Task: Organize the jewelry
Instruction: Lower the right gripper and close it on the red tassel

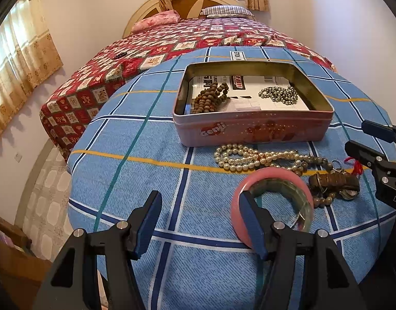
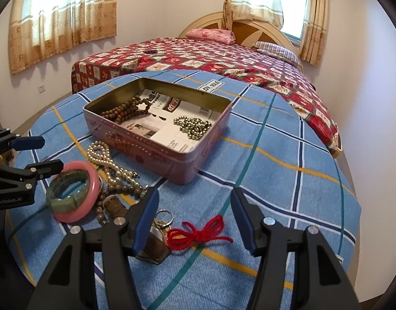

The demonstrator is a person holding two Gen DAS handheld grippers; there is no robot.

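Observation:
A pink tin box (image 1: 252,129) (image 2: 156,149) stands open on the blue checked tablecloth (image 1: 146,180). Inside lie brown wooden beads (image 1: 210,98) and metallic beads (image 1: 279,94). In front of the tin are a pearl necklace (image 1: 239,157) (image 2: 110,165), a pink bangle (image 1: 275,174) (image 2: 76,214) with a green bangle (image 1: 283,188) (image 2: 66,199) lying in it, and a brown bead piece (image 1: 334,183). My left gripper (image 1: 200,196) (image 2: 52,152) is open; one finger overlaps the pink bangle's left rim, and nothing lies between the jaws. My right gripper (image 2: 195,199) (image 1: 356,136) is open over red yarn (image 2: 198,232) and a keyring (image 2: 164,217).
A bed (image 1: 172,41) with a red patterned cover stands just behind the round table. Curtained windows line the walls. Cardboard boxes (image 1: 14,253) sit on the floor to the table's left. The tablecloth's left half and near right side are bare.

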